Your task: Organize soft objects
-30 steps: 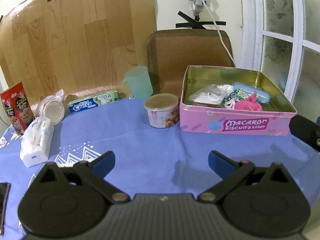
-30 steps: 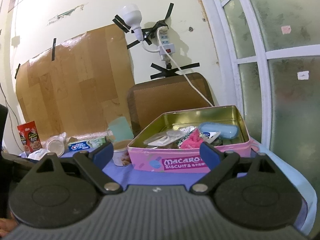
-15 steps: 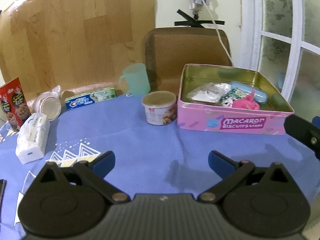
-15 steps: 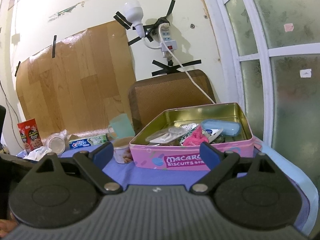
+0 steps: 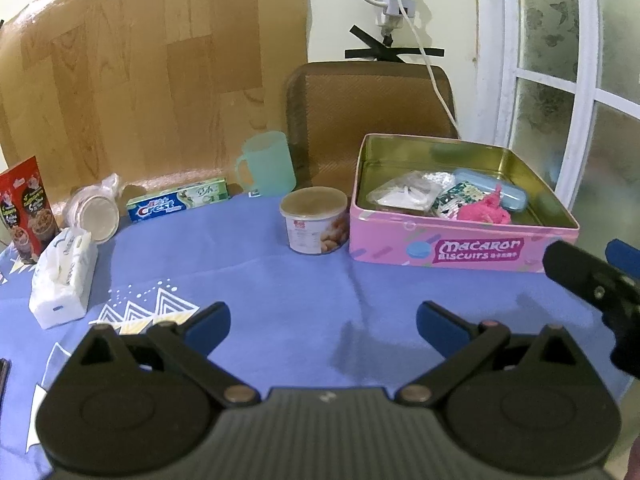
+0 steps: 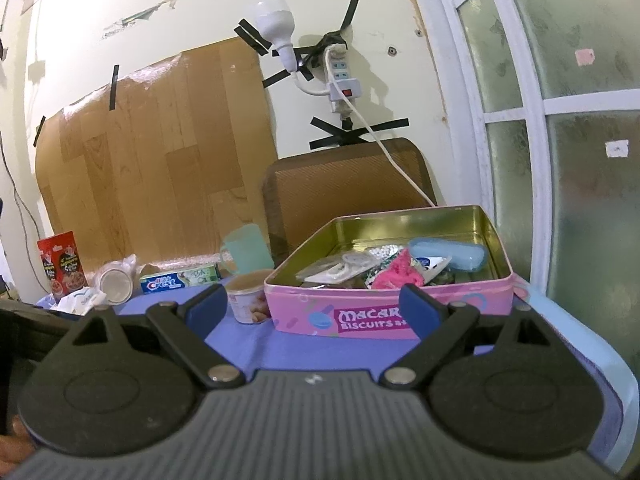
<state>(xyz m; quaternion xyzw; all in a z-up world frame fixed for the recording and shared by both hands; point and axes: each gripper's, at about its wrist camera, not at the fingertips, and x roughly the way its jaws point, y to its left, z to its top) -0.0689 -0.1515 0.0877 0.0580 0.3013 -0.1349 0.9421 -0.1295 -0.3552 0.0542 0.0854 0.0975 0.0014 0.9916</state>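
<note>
An open pink Macaron Biscuits tin [image 5: 460,246] [image 6: 304,312] stands on the blue cloth at the right. Inside it lie a pink soft item [image 5: 486,212] [image 6: 396,270], a clear bag of white things [image 5: 404,194], a patterned packet [image 5: 454,198] and a light blue case [image 5: 490,188] [image 6: 448,254]. A white tissue pack [image 5: 64,276] lies at the left. My left gripper [image 5: 323,322] is open and empty above the cloth, in front of the tin. My right gripper [image 6: 314,304] is open and empty, just before the tin; it shows at the left wrist view's right edge [image 5: 588,280].
A biscuit tub [image 5: 314,220] stands beside the tin's left side. A green mug [image 5: 266,164], a Crest toothpaste box [image 5: 178,202], a wrapped jar [image 5: 94,212] and a red snack box [image 5: 26,208] line the back. A brown chair back [image 5: 372,108] is behind.
Both grippers have drawn back and up a little, so the tin and table items look slightly farther off. Both stay open and empty.
</note>
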